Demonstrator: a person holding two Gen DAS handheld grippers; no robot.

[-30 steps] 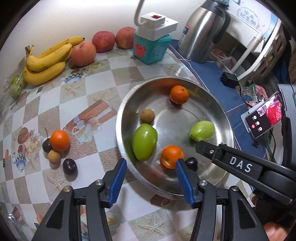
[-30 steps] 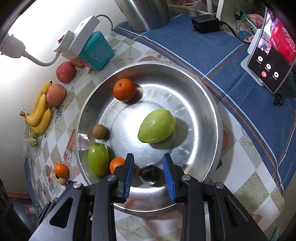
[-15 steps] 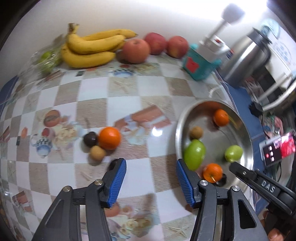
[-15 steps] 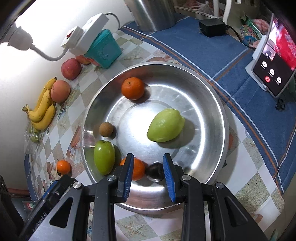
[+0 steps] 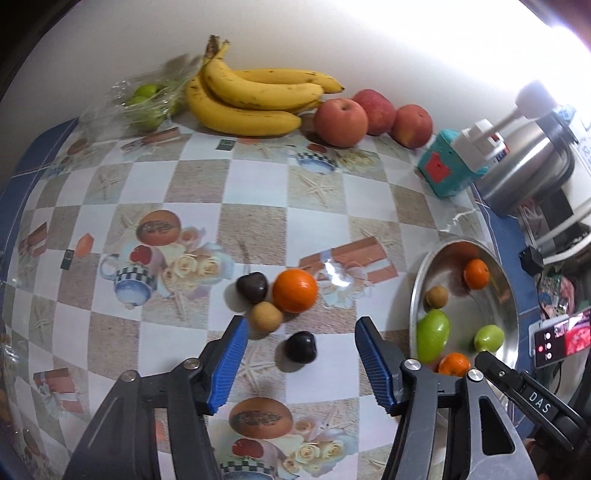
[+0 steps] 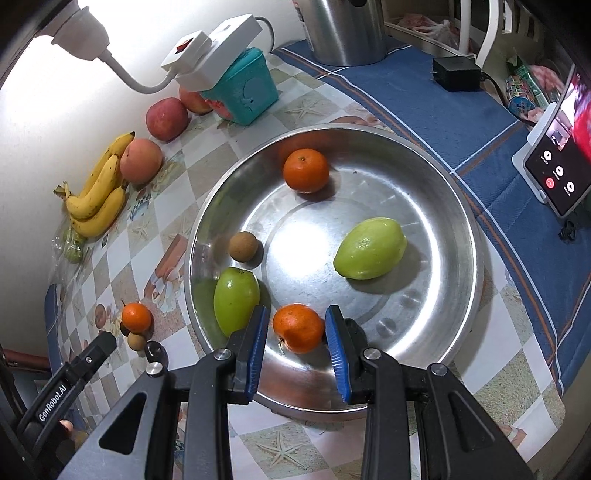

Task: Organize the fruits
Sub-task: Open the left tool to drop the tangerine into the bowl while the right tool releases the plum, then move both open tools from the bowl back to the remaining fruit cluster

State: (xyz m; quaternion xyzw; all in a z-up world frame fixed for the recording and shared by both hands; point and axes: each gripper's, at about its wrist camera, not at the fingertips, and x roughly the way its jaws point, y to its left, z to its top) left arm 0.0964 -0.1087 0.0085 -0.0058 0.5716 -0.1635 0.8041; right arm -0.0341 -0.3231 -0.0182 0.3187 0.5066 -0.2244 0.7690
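Note:
My left gripper (image 5: 301, 325) hangs over the checked tablecloth with its jaws opening. A dark plum (image 5: 300, 346) lies on the cloth below the gap, untouched. Just beyond it sit a longan (image 5: 266, 316), an orange (image 5: 294, 290) and a second dark plum (image 5: 252, 287). The steel bowl (image 6: 476, 258) holds two oranges, two green fruits, a longan and a dark plum (image 6: 355, 329) half hidden by a finger. My right gripper (image 6: 296, 314) hovers over the bowl's near side. Its pads stand a narrow gap apart, and the near orange (image 6: 298, 328) shows between them, unpressed.
Bananas (image 5: 255, 99), three apples (image 5: 341, 122) and a bag of green fruit (image 5: 146, 105) line the wall. A teal box (image 6: 243, 92) with a plug adapter, a steel kettle (image 6: 343, 29) and a phone on a stand (image 6: 554, 173) stand around the bowl.
My left gripper swung left from the bowl to the loose fruits on the cloth, and its jaws widened. The right gripper shifted slightly; the orange, not the dark plum, now shows between its pads.

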